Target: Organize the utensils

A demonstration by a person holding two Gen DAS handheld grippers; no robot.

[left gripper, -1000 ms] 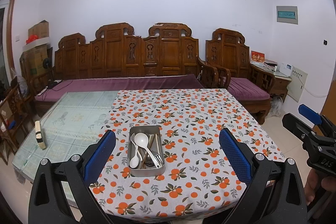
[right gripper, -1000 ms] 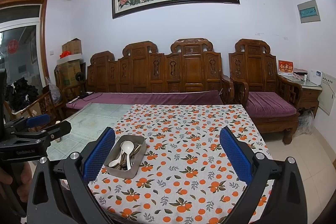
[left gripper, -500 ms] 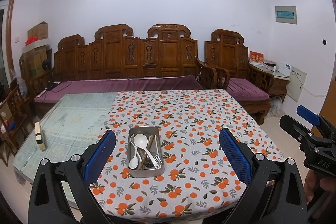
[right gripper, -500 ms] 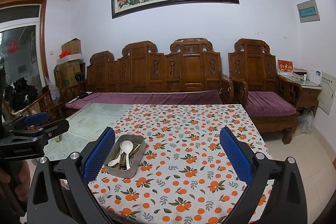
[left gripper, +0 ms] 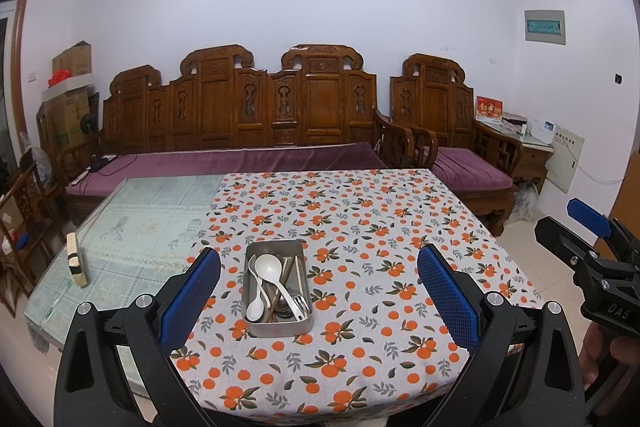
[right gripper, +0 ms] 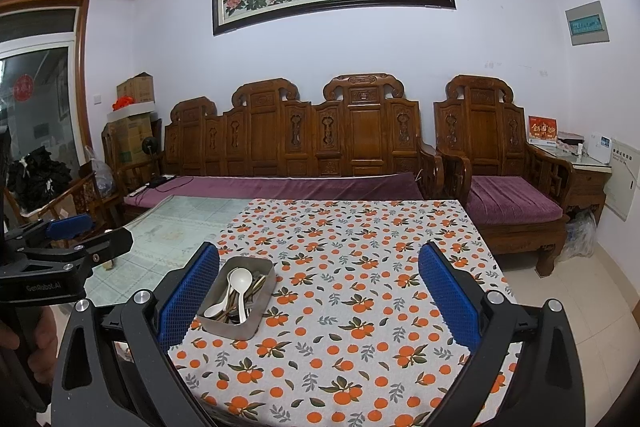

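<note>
A metal tray [left gripper: 278,326] sits on the orange-print tablecloth [left gripper: 360,227] and holds white spoons [left gripper: 269,267], a fork and chopsticks. It also shows in the right wrist view [right gripper: 234,329], with a white spoon [right gripper: 240,279] on top. My left gripper [left gripper: 318,291] is open and empty, held back from the near table edge with the tray between its fingers in view. My right gripper [right gripper: 318,291] is open and empty, to the right of the tray. Each gripper shows at the edge of the other's view.
The left part of the table is bare glass [left gripper: 132,227] with a small wooden block [left gripper: 76,259] near its left edge. A carved wooden sofa [left gripper: 248,115] and armchair [left gripper: 452,131] stand behind the table. Tiled floor [left gripper: 552,267] lies to the right.
Both grippers have drawn back and lifted slightly, so the table sits a little lower in view. The tray and utensils have not moved. Both stay open.
</note>
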